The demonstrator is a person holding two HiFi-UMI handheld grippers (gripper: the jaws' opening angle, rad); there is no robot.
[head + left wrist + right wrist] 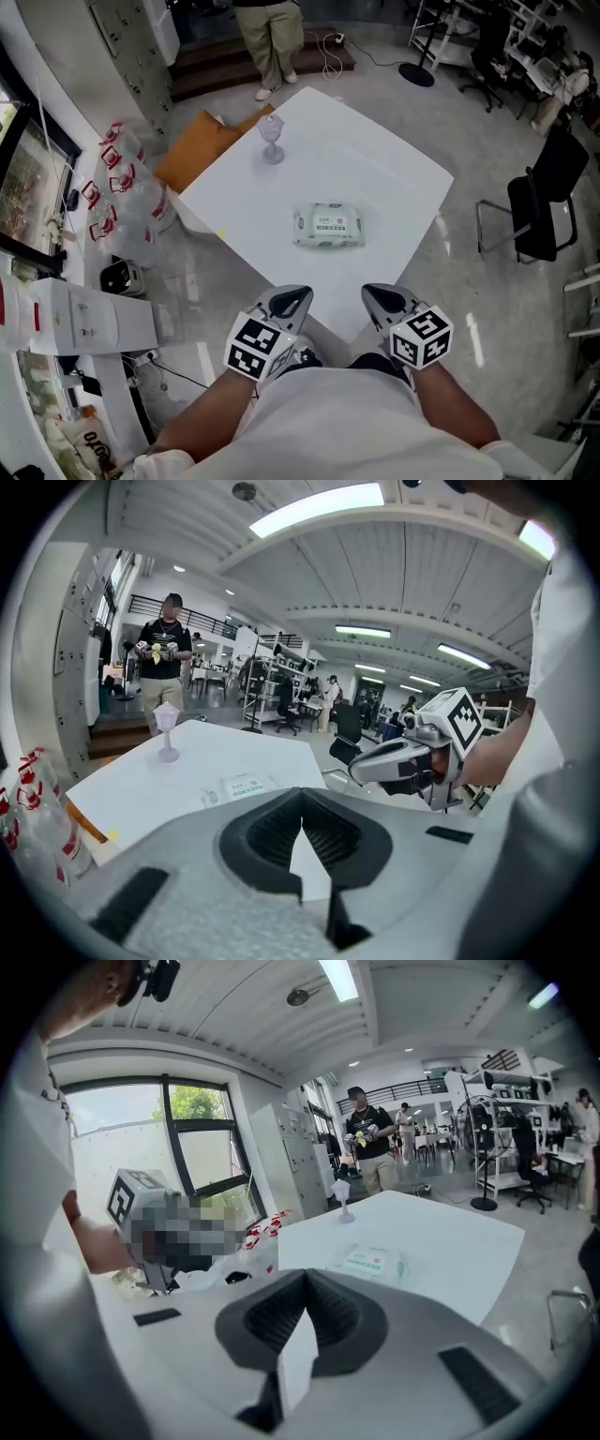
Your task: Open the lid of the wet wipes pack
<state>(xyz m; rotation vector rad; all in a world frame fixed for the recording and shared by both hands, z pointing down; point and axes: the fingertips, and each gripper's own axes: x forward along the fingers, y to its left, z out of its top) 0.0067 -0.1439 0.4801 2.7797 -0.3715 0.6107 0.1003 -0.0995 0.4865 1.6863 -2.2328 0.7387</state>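
Left gripper (292,298) and right gripper (382,296) are closed and empty, well apart from the wipes pack (328,226). Risk: the unheld pack may slide when its lid is pulled.

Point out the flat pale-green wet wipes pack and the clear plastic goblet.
Flat pale-green wet wipes pack (328,226), head view, centre of its top label.
Clear plastic goblet (271,129), head view, its bowl.
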